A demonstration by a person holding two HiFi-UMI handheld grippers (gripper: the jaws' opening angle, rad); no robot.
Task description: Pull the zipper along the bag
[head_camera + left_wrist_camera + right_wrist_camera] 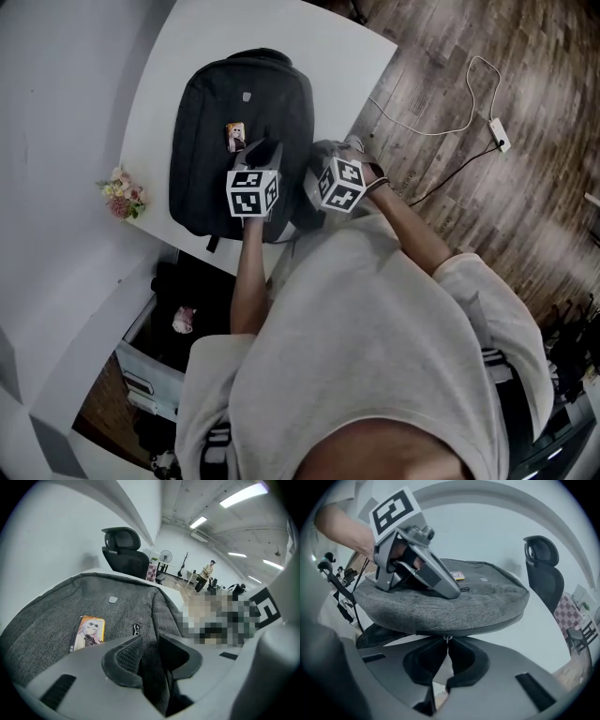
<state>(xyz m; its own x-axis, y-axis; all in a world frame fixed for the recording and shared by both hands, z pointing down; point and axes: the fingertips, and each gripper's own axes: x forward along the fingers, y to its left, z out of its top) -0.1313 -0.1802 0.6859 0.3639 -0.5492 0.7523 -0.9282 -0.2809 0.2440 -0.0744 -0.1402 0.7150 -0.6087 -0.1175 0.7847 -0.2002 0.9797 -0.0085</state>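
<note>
Head view: the dark bag [234, 108] lies flat on the white table [178, 47]. Left gripper view: the left gripper [149, 651] stands wide, with a fold of bag fabric between its jaws. Right gripper view: the right gripper [446, 645] is pinched on the zipper pull [446, 638] at the bag's near edge.

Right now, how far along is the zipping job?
Done: the right gripper has its fingers pinched on the zipper pull at the backpack's edge. In hand: the left gripper straddles a fabric fold, fingers apart. Left: dragging the pull along the backpack.
</note>
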